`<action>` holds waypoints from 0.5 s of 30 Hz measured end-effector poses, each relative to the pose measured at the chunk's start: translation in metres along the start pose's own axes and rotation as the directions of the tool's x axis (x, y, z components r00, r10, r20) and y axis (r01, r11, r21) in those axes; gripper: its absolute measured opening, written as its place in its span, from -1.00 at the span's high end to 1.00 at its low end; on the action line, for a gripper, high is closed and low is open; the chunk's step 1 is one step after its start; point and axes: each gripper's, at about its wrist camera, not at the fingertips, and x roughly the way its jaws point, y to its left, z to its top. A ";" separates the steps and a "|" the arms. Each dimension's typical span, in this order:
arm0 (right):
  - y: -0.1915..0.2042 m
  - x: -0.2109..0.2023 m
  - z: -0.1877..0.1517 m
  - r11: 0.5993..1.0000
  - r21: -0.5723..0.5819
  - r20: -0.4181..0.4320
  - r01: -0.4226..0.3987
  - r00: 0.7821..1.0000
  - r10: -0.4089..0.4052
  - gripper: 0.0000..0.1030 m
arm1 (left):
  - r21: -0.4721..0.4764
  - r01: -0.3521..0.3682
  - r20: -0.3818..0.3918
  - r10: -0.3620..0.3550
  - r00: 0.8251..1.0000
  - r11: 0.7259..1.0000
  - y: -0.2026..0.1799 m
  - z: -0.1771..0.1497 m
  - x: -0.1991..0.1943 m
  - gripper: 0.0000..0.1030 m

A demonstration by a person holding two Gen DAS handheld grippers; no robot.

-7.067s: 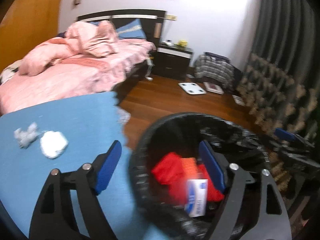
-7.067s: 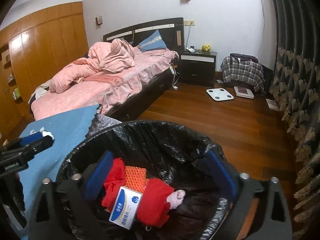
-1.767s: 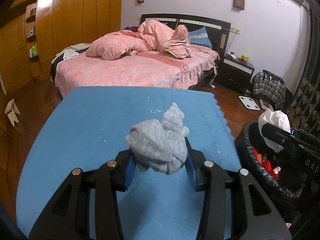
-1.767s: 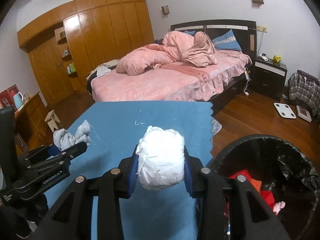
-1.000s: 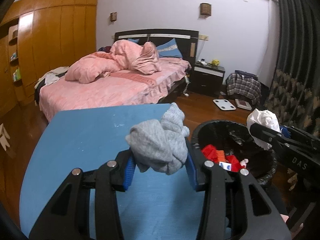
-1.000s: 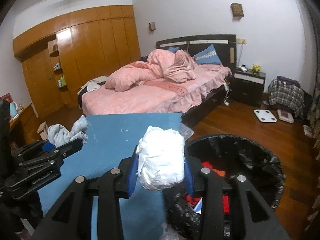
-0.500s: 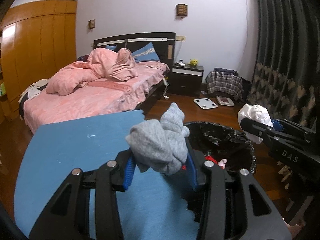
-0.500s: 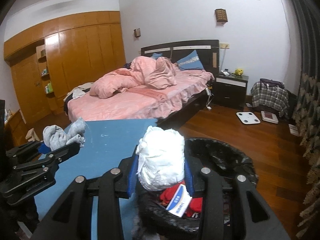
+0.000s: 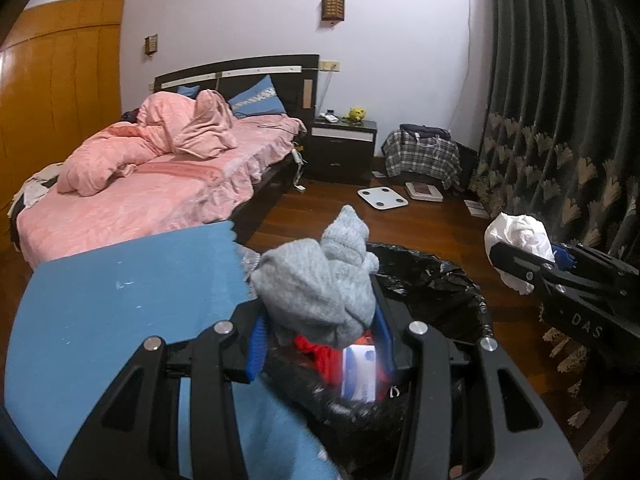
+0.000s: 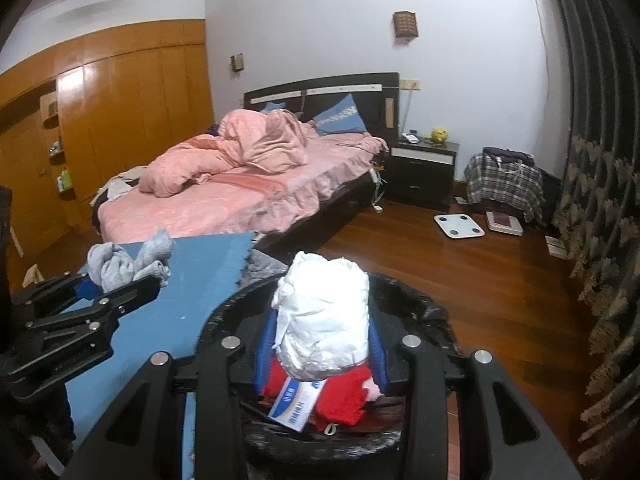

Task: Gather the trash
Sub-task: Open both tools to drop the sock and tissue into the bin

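My left claw (image 9: 320, 338) grips a crumpled grey cloth wad (image 9: 320, 284) between its blue pads, held above the near rim of the black-lined trash bin (image 9: 436, 280). My right claw (image 10: 322, 354) clamps a white crumpled paper wad (image 10: 324, 312) the same way, directly over the bin's open mouth (image 10: 420, 320). Neither wad touches the bin or its contents.

Inside the bin, seen past the right claw, lie red fabric (image 10: 344, 398) and a small white-and-blue box (image 10: 296, 402), the box resting on the fabric toward the near side. The same red cloth (image 9: 316, 350) and box (image 9: 360, 370) show under the grey wad in the left wrist view.

The bin stands just beside the right-hand edge of the blue bench (image 9: 120, 308), whose far right corner has a jagged edge (image 10: 246, 258). In the right wrist view the left claw (image 10: 120, 284) with its grey wad (image 10: 128, 262) hangs over the bench's right edge; in the left wrist view the right claw (image 9: 528, 264) carries its white wad (image 9: 518, 236) beyond the bin's right side.

Farther off, a white bathroom scale (image 9: 382, 198) lies on the wooden floor (image 10: 500, 280). Beyond it stand a bed with rumpled pink bedding (image 9: 152, 176), a dark nightstand (image 9: 344, 144) and a plaid-covered bundle (image 9: 424, 152) against the far wall, with dark patterned curtains (image 9: 560, 140) along the right.
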 end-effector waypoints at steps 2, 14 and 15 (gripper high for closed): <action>-0.010 0.005 -0.002 1.000 0.008 -0.008 0.011 1.000 -0.011 0.25 | 0.006 0.012 -0.007 -0.012 1.000 1.000 -0.005 0.001 0.013 0.19; -0.046 0.047 -0.010 0.999 0.015 -0.076 0.044 0.996 -0.043 0.25 | 0.013 0.025 -0.099 -0.023 0.995 1.000 -0.017 -0.001 0.086 0.18; -0.048 0.052 -0.012 0.999 0.014 -0.084 0.045 0.996 -0.044 0.25 | 0.008 0.024 -0.104 -0.023 0.994 1.000 -0.016 -0.001 0.092 0.18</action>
